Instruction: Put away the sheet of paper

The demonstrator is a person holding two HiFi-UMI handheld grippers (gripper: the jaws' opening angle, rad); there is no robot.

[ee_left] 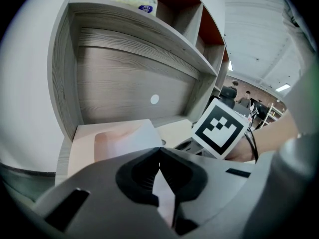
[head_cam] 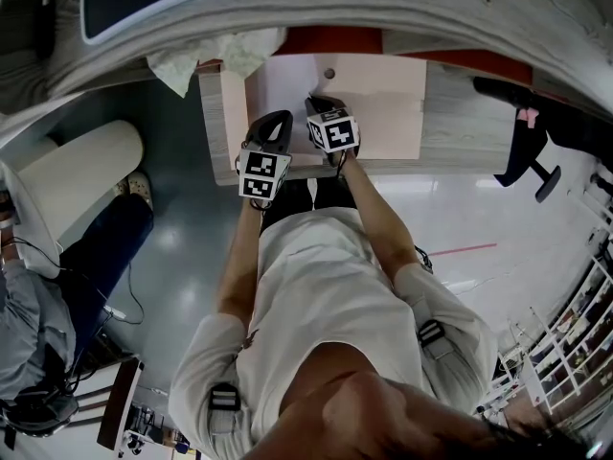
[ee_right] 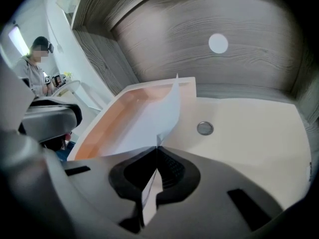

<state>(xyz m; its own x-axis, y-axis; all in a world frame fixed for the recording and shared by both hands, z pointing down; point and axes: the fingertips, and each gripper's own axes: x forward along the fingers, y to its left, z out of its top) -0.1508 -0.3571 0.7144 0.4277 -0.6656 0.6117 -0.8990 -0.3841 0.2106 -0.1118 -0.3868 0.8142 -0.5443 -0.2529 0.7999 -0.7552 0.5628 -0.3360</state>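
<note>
Closest to us are our two grippers. The left gripper point(ee_left: 159, 152) has its fingers point(ee_left: 138, 174) pressed together on the near edge of the sheet of paper point(ee_left: 130, 137). The right gripper point(ee_right: 157, 149) is clamped on the same sheet, and a white strip shows through its closed fingers point(ee_right: 175, 171).

Ahead stands the grey wooden shelf unit point(ee_left: 124, 78), its open compartment facing us. Below it lies the pale surface point(ee_right: 249, 133), with a small round hole point(ee_right: 205, 128) just right of the paper.

The sheet runs straight ahead from both sets of fingers, its length pointing toward the back panel point(ee_right: 199, 19) and its far corner close to it. Between our hands it bows upward, partly standing on edge instead of lying flat.

In the head view the right gripper sits deeper in the compartment, while the left is nearer the front edge. We judge that the sheet now only needs lowering flat along that same line before we let go.
</note>
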